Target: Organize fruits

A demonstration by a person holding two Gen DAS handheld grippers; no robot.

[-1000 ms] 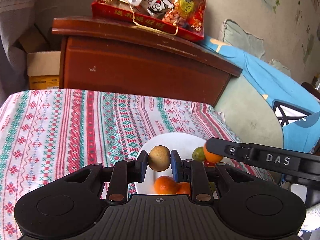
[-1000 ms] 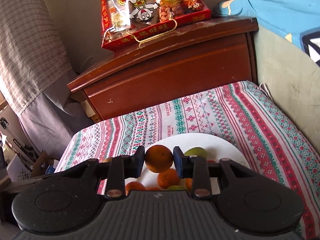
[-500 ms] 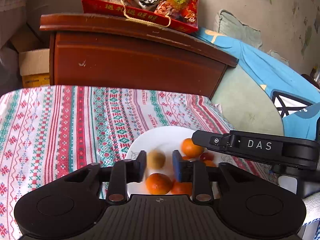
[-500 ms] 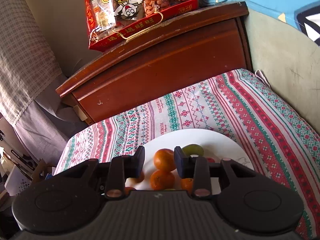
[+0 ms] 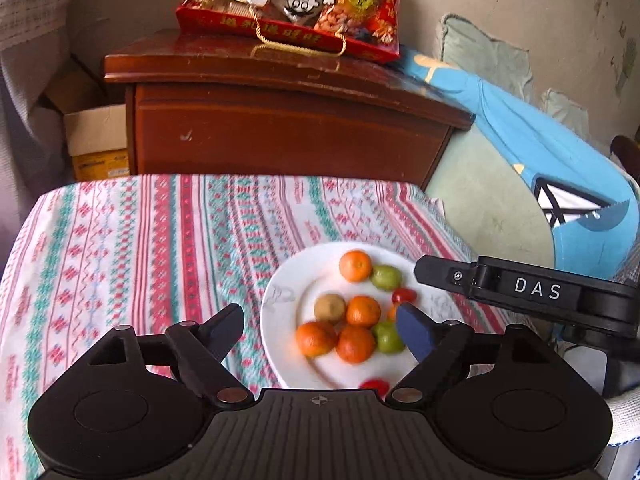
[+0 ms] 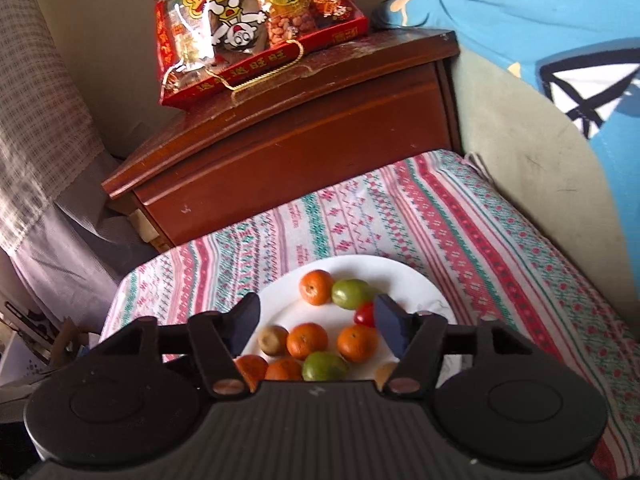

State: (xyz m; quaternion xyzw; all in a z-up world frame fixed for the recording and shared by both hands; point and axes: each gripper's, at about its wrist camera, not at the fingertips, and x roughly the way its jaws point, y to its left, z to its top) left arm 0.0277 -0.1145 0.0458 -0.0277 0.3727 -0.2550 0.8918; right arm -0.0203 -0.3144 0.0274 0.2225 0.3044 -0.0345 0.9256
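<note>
A white plate on the striped cloth holds several small oranges, green fruits, red cherry tomatoes and one brown fruit. My left gripper hovers above the plate's near side, its jaws opening wide with nothing between them. The brown fruit lies on the plate beside an orange. My right gripper also hangs over the plate, jaws opening and empty, with an orange lying on the plate below them. In the left wrist view the right gripper's finger reaches in from the right.
A patterned tablecloth covers the table. Behind it stands a dark wooden cabinet with a red snack gift bag on top. A green cushion with blue fabric sits to the right, a cardboard box to the left.
Both grippers let go: the left released the brown fruit and the right released an orange, and both fruits now lie on the plate. Both grippers opened wide and drew up and back.
</note>
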